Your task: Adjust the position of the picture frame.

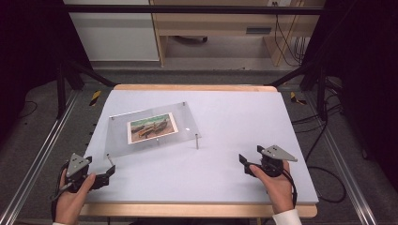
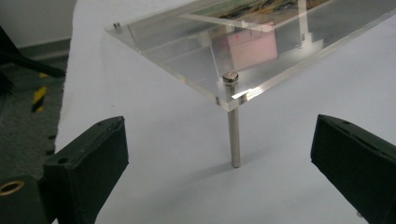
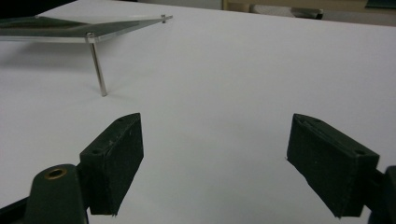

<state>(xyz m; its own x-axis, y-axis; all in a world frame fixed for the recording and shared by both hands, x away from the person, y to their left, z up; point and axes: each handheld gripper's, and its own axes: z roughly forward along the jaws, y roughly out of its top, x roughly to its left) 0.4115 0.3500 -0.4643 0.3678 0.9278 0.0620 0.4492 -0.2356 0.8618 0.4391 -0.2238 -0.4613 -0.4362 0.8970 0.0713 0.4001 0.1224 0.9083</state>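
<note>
A clear acrylic plate [image 1: 155,129] stands tilted on thin metal posts on the table, with a small colour picture [image 1: 152,127] under it. My left gripper [image 1: 107,176] is open at the table's front left, just short of the plate's near-left post [image 1: 110,160]. In the left gripper view that post [image 2: 233,135] stands ahead of the open jaws [image 2: 219,126], under the plate's corner [image 2: 224,88]. My right gripper [image 1: 252,158] is open at the front right. Its own view [image 3: 215,120] has nothing between the jaws, and the near-right post [image 3: 98,70] stands ahead to the left.
The pale table top [image 1: 234,122] has a wooden rim. Metal rails [image 1: 42,150] run along both sides. Cables [image 1: 324,136] lie on the floor to the right. A wooden cabinet [image 1: 216,28] stands behind the table.
</note>
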